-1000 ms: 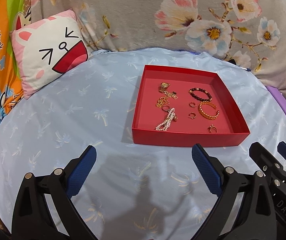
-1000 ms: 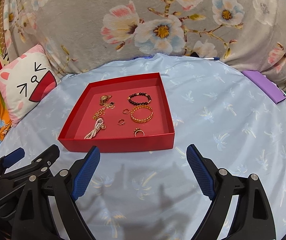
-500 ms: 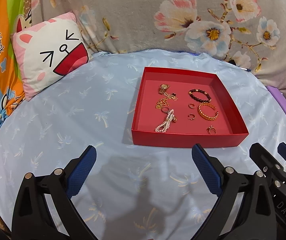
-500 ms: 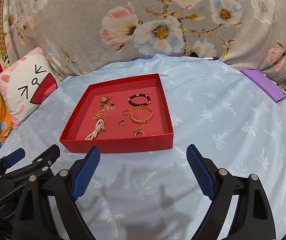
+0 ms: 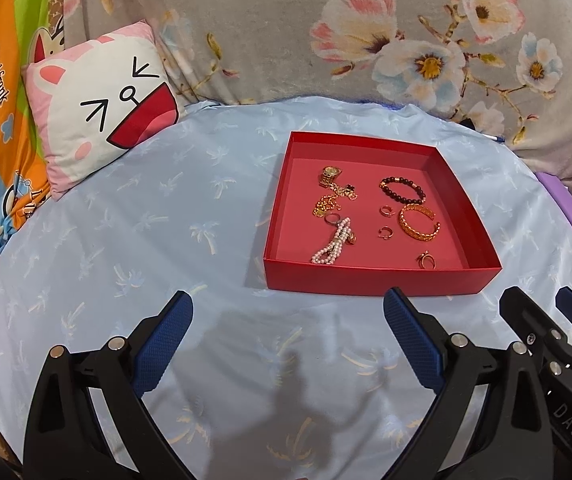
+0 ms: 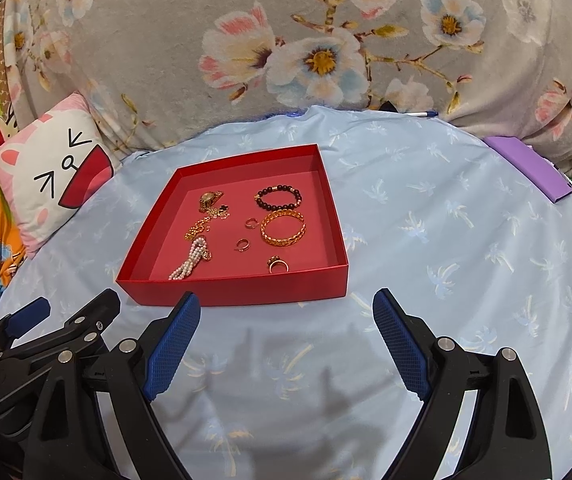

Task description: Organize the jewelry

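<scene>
Red tray (image 5: 369, 280) on light blue palm-print bedsheet (image 5: 126, 240), jewelry loose inside. Left column in tray: gold watch (image 5: 329, 174) at far end, tangled gold chain (image 5: 327, 202) nearer, small ring (image 5: 331, 219) touching chain end, pearl strand (image 5: 331, 246) nearest front wall. Right column: dark bead bracelet (image 5: 401, 192) at far end, gold cuff bangle (image 5: 419, 224) just in front of it, stone ring (image 5: 425, 260) near front right corner. Between columns, two small hoop earrings (image 5: 385, 210), apart from each other.

Left claw (image 5: 287, 316) spread wide, nothing between blue pads, hovering over sheet just short of tray front wall, tray offset to its right. Right claw (image 6: 286, 316) also wide open, empty, hovering in front of tray, left pad tip overlapping tray front wall in view; contact not clear. Each claw visible at edge of the other's view, side by side.

Same items visible from right wrist: tray (image 6: 246, 292), bangle (image 6: 283, 227), bead bracelet (image 6: 278, 197), stone ring (image 6: 277, 265).

Cat-face cushion (image 5: 102, 108) at far left against grey floral blanket (image 5: 286, 32). Purple flat object (image 6: 529, 168) at far right edge of bed. Pen (image 6: 419, 113) at back edge of sheet.
</scene>
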`<state>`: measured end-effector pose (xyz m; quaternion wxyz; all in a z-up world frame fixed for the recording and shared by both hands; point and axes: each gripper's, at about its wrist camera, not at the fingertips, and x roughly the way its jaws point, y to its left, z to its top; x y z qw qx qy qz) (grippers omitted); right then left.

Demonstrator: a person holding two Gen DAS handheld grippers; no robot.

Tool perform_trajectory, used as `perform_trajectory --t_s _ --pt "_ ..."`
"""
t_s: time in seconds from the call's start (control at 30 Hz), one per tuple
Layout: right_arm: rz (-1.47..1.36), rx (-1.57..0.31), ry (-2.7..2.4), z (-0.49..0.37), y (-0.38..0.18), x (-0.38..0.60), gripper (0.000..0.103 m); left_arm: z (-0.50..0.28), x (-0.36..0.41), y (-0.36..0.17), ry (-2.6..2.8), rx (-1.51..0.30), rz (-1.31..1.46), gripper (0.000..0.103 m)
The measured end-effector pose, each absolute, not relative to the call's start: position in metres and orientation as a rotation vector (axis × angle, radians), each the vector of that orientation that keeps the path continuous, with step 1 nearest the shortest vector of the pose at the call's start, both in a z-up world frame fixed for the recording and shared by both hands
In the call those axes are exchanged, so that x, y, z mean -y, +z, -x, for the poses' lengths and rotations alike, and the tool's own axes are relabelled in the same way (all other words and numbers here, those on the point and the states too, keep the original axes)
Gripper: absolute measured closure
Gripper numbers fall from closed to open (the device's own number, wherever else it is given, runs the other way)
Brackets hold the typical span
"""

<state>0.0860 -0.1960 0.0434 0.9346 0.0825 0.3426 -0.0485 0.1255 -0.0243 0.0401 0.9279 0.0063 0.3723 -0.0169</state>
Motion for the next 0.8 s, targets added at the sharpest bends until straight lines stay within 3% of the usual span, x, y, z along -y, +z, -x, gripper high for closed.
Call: perform_trajectory --t_s 0.8 --pt "-0.152 -0.699 -0.11 -0.0872 0.0411 0.1965 0.017 -0.1238 0.0241 0.0354 -0.023 -0.758 -0.022 0.009"
